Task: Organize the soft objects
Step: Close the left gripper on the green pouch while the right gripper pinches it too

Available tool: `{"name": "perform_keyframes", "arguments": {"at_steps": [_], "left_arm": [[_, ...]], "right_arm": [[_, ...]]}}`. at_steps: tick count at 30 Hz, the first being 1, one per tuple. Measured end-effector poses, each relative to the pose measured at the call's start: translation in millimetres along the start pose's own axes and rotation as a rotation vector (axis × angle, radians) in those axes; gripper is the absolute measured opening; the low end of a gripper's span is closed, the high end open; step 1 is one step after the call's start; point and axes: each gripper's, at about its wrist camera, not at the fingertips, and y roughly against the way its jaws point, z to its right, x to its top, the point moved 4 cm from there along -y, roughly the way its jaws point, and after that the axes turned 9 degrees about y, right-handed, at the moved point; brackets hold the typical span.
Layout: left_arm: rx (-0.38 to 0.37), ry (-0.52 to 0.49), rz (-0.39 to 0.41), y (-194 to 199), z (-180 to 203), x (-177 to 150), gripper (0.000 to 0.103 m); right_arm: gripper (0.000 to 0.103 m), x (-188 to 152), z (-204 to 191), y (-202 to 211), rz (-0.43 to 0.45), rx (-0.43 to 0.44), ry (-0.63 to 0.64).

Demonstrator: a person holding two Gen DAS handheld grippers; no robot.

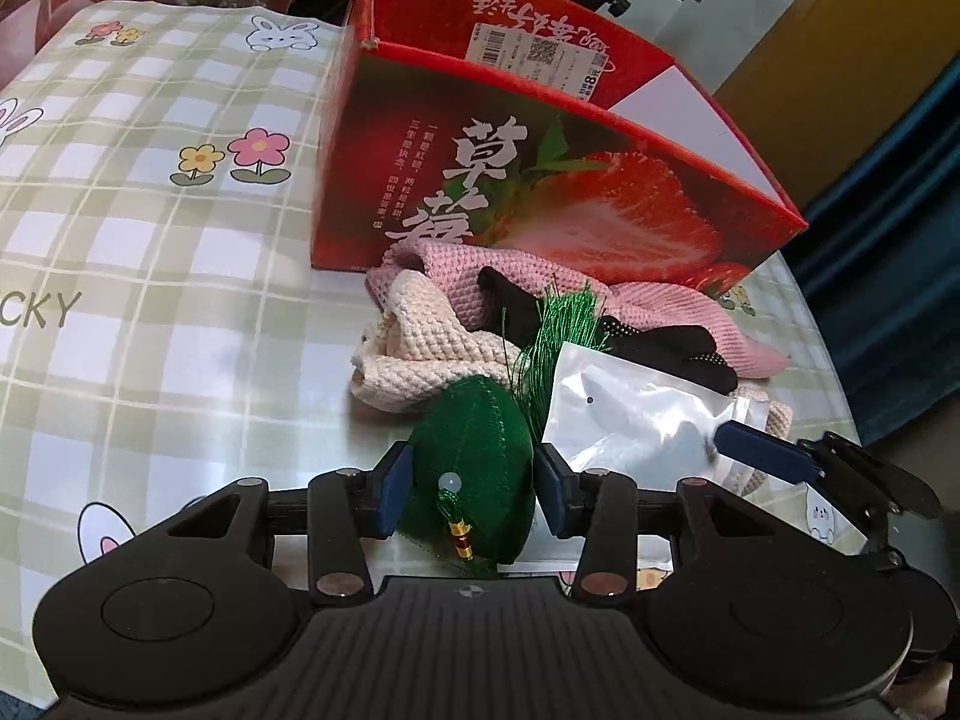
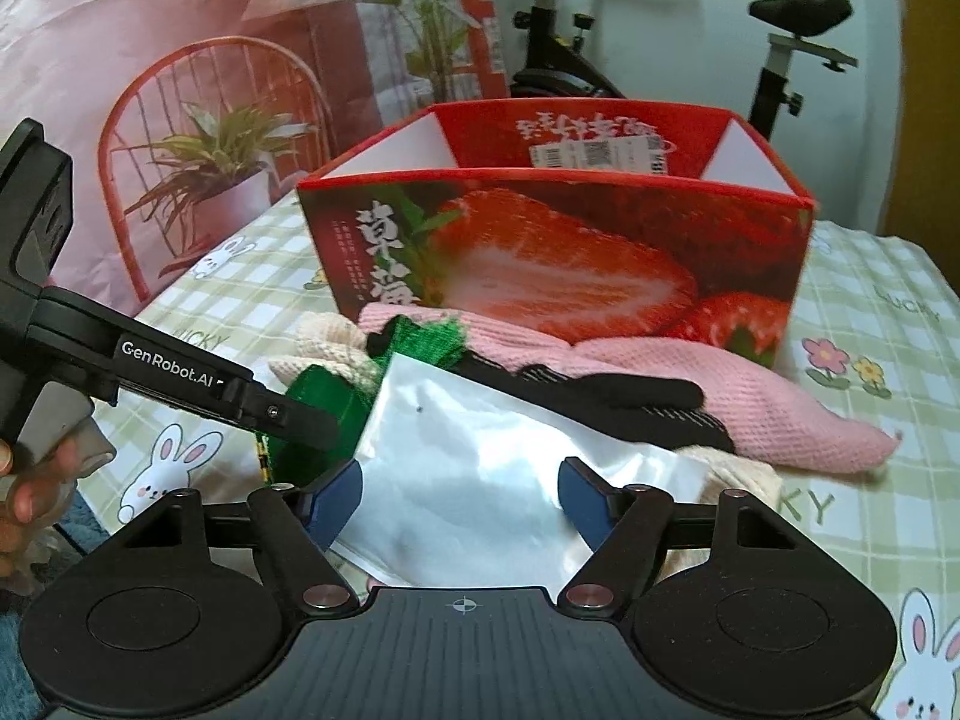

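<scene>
A green plush sachet (image 1: 474, 450) with a bead cord and green tassel (image 1: 564, 324) sits between my left gripper's (image 1: 474, 489) blue pads, which press on its sides. Beside it lies a flat silver pouch (image 2: 468, 450), on a heap of a pink knit cloth (image 2: 750, 396), a cream knit cloth (image 1: 420, 348) and a black dotted glove (image 2: 630, 396). My right gripper (image 2: 462, 504) straddles the pouch with a pad at each side, and the pouch looks unsqueezed. An open red strawberry box (image 2: 570, 252) stands just behind the heap.
The checked tablecloth (image 1: 150, 240) with rabbits and flowers covers a table whose edge curves away at the right. An exercise bike (image 2: 558, 30) and a printed pink backdrop stand behind the box. A person's hand (image 2: 30, 480) holds the left gripper's handle.
</scene>
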Motion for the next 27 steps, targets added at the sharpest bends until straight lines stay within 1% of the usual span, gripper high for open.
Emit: {"name": "perform_keyframes", "arguments": {"at_steps": [3, 10, 16, 19, 21, 27], "left_arm": [[-0.012, -0.016, 0.000, 1, 0, 1, 0.046], [-0.033, -0.033, -0.005, 2, 0, 3, 0.046], [-0.064, -0.022, 0.002, 5, 1, 3, 0.045], [-0.092, -0.030, 0.014, 9, 5, 4, 0.042], [-0.104, -0.035, 0.014, 9, 7, 5, 0.041], [-0.100, -0.035, 0.007, 7, 6, 5, 0.041]], "right_arm": [[0.064, 5, -6, -5, -0.006, 0.021, 0.028], [0.061, 10, -22, -12, -0.018, 0.059, 0.079], [0.059, 8, -26, -13, -0.024, 0.074, 0.086], [0.055, 9, -28, -13, -0.019, 0.087, 0.091], [0.055, 9, -30, -13, -0.017, 0.100, 0.100], [0.055, 13, -42, -18, -0.023, 0.126, 0.143]]}}
